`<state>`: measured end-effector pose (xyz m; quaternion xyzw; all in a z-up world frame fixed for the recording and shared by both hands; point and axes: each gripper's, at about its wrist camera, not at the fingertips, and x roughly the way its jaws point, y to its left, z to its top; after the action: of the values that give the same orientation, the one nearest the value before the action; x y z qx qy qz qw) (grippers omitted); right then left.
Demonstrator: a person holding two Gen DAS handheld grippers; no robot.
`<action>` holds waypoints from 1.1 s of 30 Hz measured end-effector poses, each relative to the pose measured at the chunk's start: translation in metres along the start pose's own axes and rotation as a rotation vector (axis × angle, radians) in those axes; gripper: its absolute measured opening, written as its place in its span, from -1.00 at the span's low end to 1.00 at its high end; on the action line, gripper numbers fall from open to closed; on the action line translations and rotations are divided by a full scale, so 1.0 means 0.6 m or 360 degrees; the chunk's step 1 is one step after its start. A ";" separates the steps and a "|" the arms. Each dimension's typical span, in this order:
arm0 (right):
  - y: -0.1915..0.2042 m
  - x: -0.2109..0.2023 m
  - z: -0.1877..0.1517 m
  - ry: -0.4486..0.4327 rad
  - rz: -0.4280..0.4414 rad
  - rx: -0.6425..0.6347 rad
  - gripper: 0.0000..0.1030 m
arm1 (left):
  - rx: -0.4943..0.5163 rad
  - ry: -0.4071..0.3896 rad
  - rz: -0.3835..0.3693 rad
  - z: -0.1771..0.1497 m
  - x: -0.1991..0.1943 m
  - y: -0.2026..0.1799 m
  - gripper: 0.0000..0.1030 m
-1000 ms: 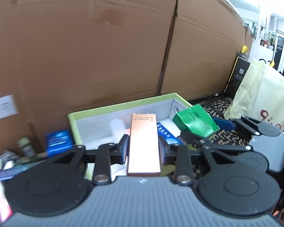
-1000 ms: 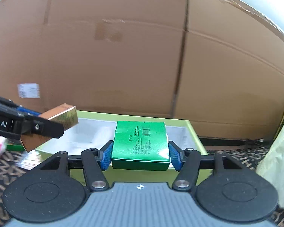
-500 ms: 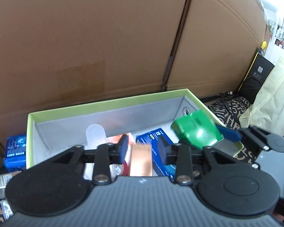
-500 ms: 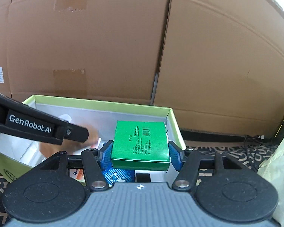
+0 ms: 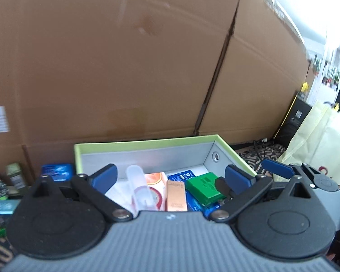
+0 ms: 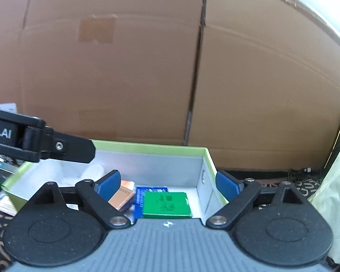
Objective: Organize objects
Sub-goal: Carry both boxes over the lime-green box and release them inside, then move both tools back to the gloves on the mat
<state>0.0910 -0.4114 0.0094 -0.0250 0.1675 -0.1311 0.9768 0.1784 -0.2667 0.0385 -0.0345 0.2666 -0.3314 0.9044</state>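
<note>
1. The left gripper (image 5: 170,178) and right gripper (image 6: 167,184) have both just opened wide and hold nothing.
2. The green box (image 6: 166,205) lies in the tray (image 6: 147,146), at 3 o'clock from the copper box (image 5: 175,195).
3. Lift both straight up, so nothing gets bumped.
4. The left gripper's side reads "ot.AI".

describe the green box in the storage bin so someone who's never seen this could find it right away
Find the big cardboard wall; at its foot sits an open storage bin with a lime-green rim and grey lining. In the bin's right end, near the wall with the round hole, lies the green box, flat on a blue packet. It is the only solid green item, beside a copper-coloured carton.
</note>
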 end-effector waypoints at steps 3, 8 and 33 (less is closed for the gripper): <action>0.015 -0.028 0.005 -0.0070 0.0055 0.0005 0.87 | -0.0020 -0.0043 0.0018 -0.009 -0.059 0.017 1.00; 0.052 -0.084 -0.004 -0.0172 0.0153 0.0057 0.93 | -0.0014 -0.0096 0.0118 -0.044 -0.157 0.048 1.00; 0.301 -0.164 -0.126 0.0175 0.0705 0.0150 0.94 | -0.0014 0.0198 0.0455 -0.221 -0.366 0.336 1.00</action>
<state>0.0212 -0.2114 -0.0472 0.0652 0.2155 0.0777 0.9712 0.0885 0.0408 -0.0226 0.0204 0.3258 -0.1996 0.9239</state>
